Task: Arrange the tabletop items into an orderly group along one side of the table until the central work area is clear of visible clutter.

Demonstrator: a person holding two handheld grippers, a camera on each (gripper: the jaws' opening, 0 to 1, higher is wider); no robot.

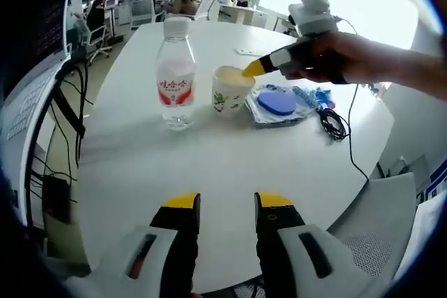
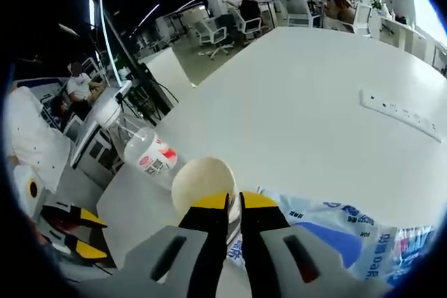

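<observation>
Cup, paper, with a leaf print on its side, stands on the white round tabletop between a water bottle and a heap of blue-and-clear plastic packets; bottle and cup stand just apart, packets lie against the cup's far side.

Left gripper view: right gripper reaches in from the right, held by a hand, its yellow tips at the cup's rim. A black cable lies coiled beside the packets and trails off the tabletop edge. Left gripper sits low over bare tabletop, well apart from the cup, its fingers parted with nothing between them.

Right gripper view: right gripper from behind; fingers nearly together, the cup rim in the narrow gap, so clamped on the rim. Bottle appears beside the cup, red label visible. Packets lie at lower right with printed text. A white power strip lies farther out on the tabletop. Left gripper shows at lower left, yellow tips apart.

Room: open office, desks, swivel chairs, seated people, ceiling strip lights, bright window.
</observation>
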